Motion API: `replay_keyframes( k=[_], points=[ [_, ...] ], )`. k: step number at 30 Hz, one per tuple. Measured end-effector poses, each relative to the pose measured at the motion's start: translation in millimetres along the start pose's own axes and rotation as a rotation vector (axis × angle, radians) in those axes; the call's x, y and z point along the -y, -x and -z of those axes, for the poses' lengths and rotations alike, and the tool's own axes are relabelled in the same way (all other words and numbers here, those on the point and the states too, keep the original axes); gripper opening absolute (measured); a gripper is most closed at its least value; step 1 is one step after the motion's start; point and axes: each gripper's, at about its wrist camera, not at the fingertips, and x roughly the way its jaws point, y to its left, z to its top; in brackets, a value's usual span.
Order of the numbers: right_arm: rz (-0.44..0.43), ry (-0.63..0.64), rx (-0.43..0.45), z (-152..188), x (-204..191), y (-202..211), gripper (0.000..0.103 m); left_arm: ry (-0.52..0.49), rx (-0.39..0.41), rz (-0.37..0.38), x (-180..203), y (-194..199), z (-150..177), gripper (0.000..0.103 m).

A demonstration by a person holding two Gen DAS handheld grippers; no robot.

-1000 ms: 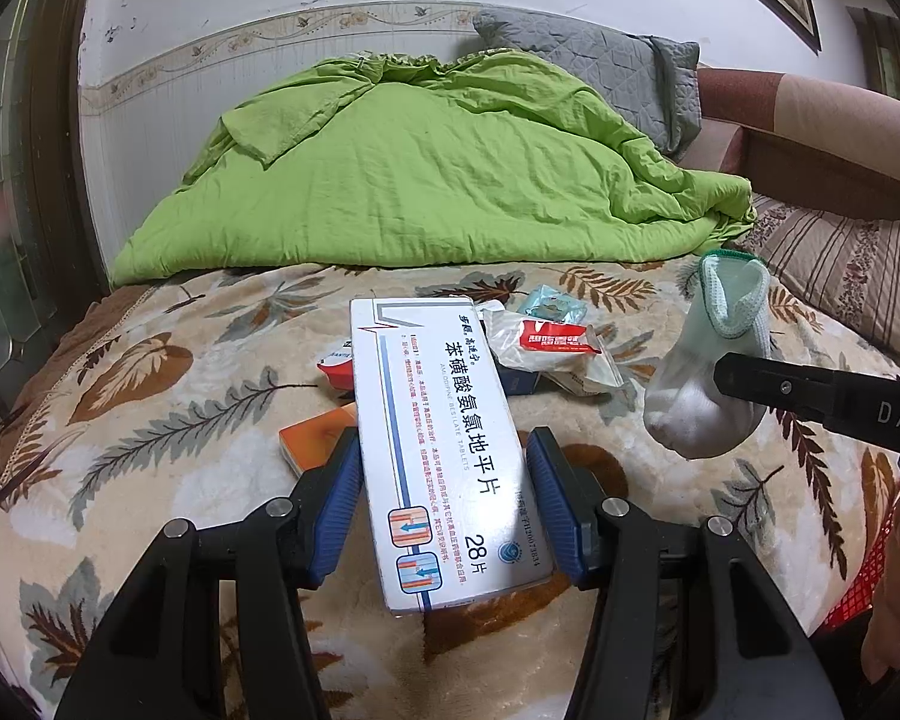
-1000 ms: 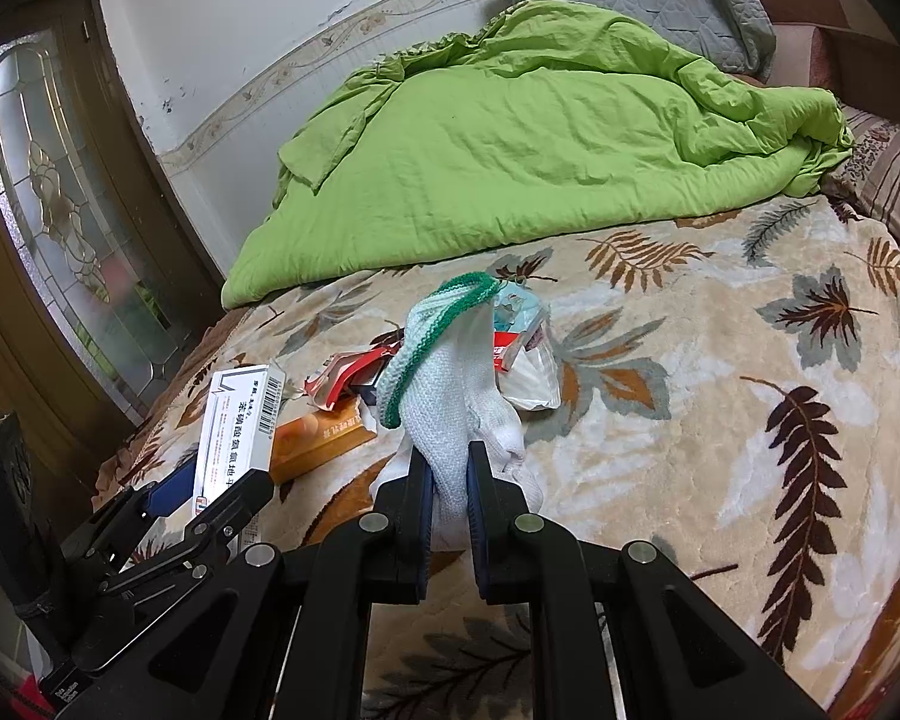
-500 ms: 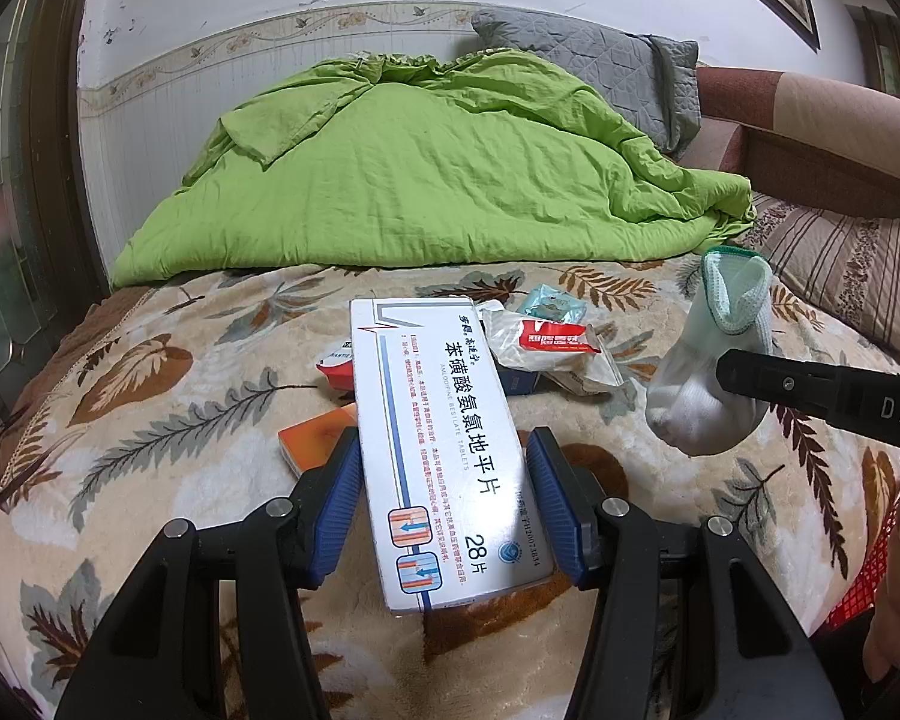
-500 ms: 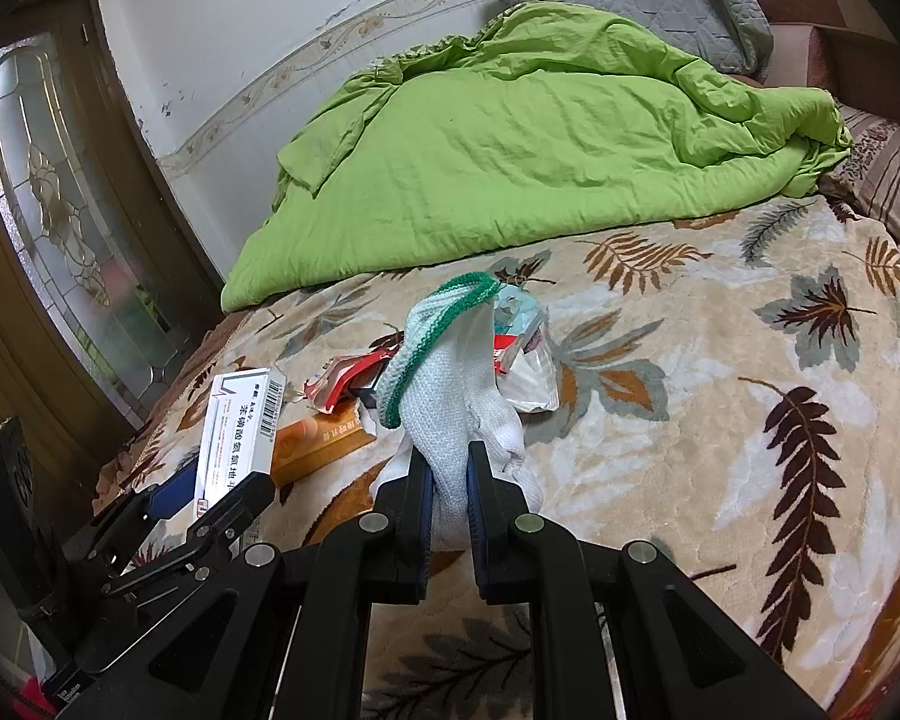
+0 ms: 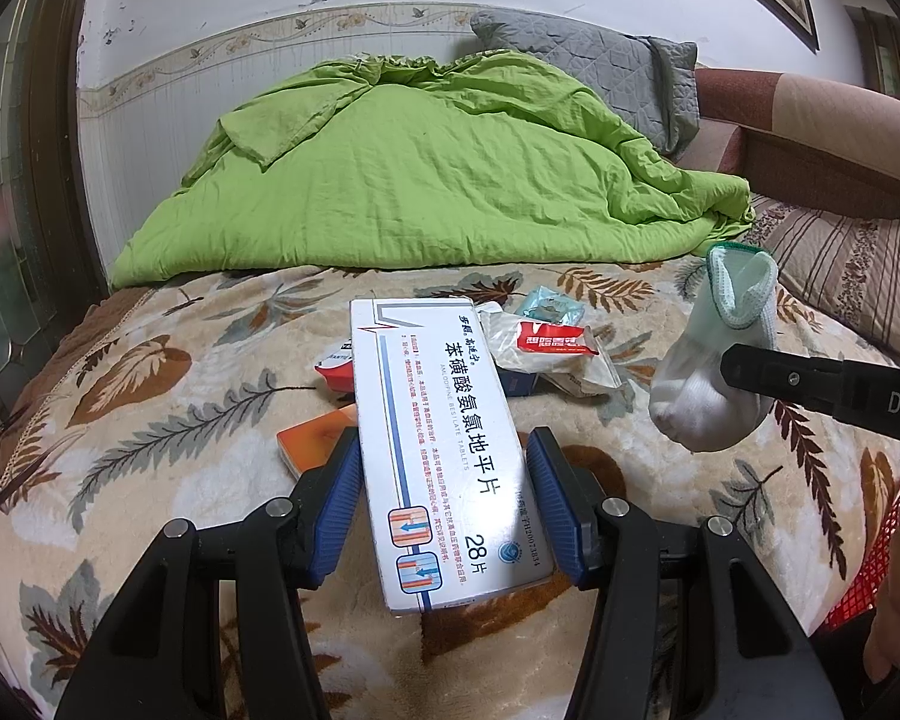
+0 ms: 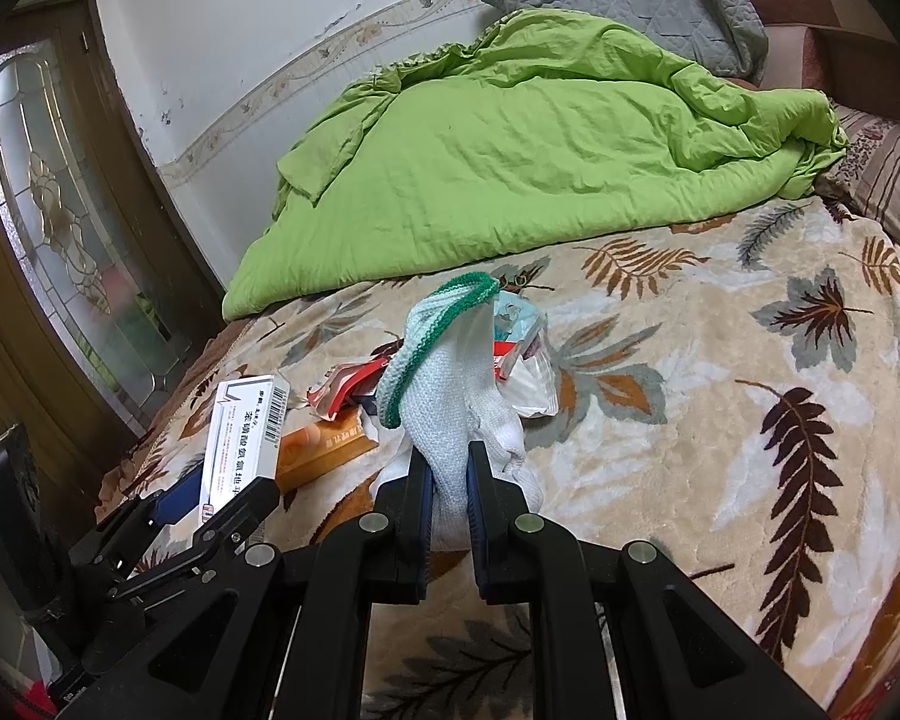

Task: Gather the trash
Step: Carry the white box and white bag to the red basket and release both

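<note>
Leaf-print blanket (image 5: 150, 420) on bed, litter pile (image 5: 546, 348) mid-surface. Nothing changed over the last second: left gripper (image 5: 444, 504) still clamps white medicine box (image 5: 444, 450), right gripper (image 6: 450, 480) stays pinched on sock (image 6: 450, 408). Both lifted clear, not yet binned.

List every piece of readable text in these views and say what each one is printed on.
"苯磺酸氨氯地平片": white medicine box, held in the left hand-held gripper.
"AMLODIPINE BESYLATE TABLETS": same box.
"28片": same box, near end.
"DAS": right hand-held gripper body, cut off at the frame edge.
Red wrapper: white characters, too blurred to read.
Box's fine print and barcode digits: too small.
</note>
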Motion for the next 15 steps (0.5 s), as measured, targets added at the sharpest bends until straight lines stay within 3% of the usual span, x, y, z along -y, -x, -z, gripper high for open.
replay_keyframes(
  k=[6, 15],
  points=[
    [0.000, -0.046, 0.021, -2.2, 10.8, 14.8, 0.011, 0.006, 0.021, 0.027, -1.8, 3.6, -3.0, 0.054],
    [0.032, -0.125, 0.052, 1.2, 52.9, 79.2, 0.012, -0.032, 0.061, 0.193, 19.4, 25.3, -7.5, 0.054]
  ],
)
